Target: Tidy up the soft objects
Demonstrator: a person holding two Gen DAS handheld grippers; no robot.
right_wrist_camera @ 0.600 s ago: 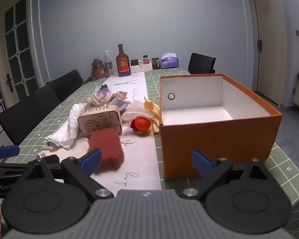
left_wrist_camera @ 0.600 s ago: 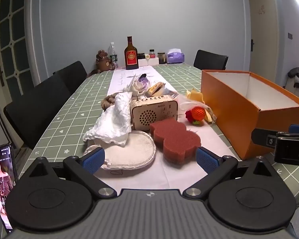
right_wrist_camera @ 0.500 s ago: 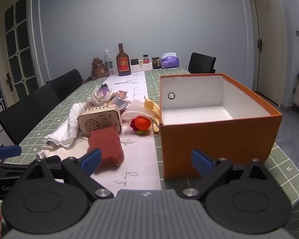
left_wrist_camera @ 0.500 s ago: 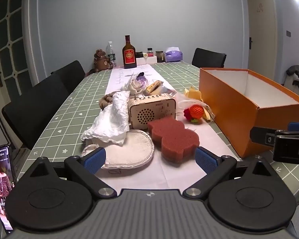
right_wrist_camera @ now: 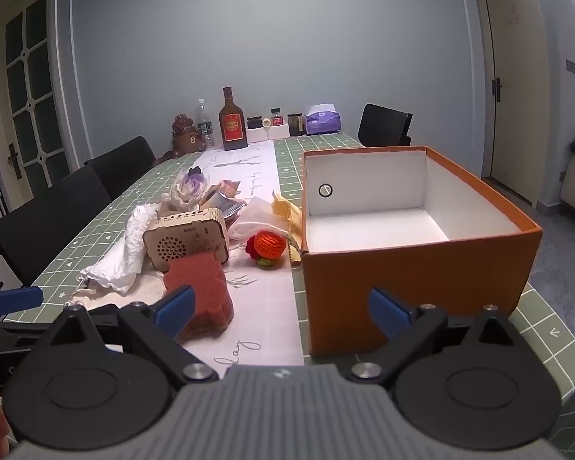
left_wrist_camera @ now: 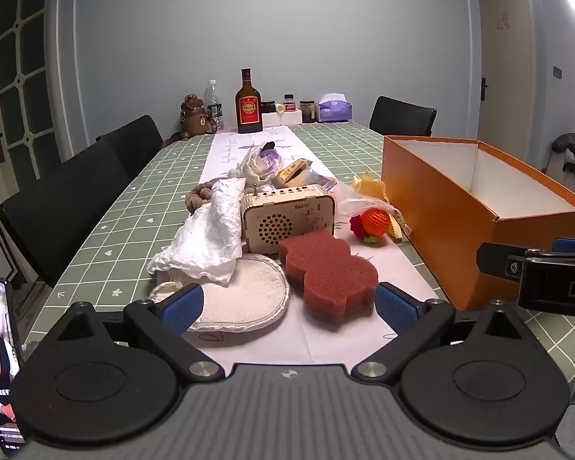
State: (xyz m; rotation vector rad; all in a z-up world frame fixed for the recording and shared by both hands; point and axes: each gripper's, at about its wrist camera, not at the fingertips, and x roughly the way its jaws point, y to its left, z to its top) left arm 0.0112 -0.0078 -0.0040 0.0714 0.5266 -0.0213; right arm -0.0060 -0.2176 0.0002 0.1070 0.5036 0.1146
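Your left gripper (left_wrist_camera: pixel 287 304) and right gripper (right_wrist_camera: pixel 281 312) both hang released and empty before the orange box (right_wrist_camera: pixel 421 268). Nearest, just left of the box, lies the red sponge (left_wrist_camera: pixel 327 274): likely light and squashy, so pinch its narrow waist. Behind it, the crumpled white cloth (left_wrist_camera: pixel 207 235) should drape. Only the right view shows the box's bare floor; only the left shows the round pad (left_wrist_camera: pixel 249 299) whole.

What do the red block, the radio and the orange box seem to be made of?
Red block: likely foam sponge, its surface porous and matte. Radio: seemingly thin pale plywood with cut speaker holes. Orange box: probably cardboard, with thin matte walls and a white inside.
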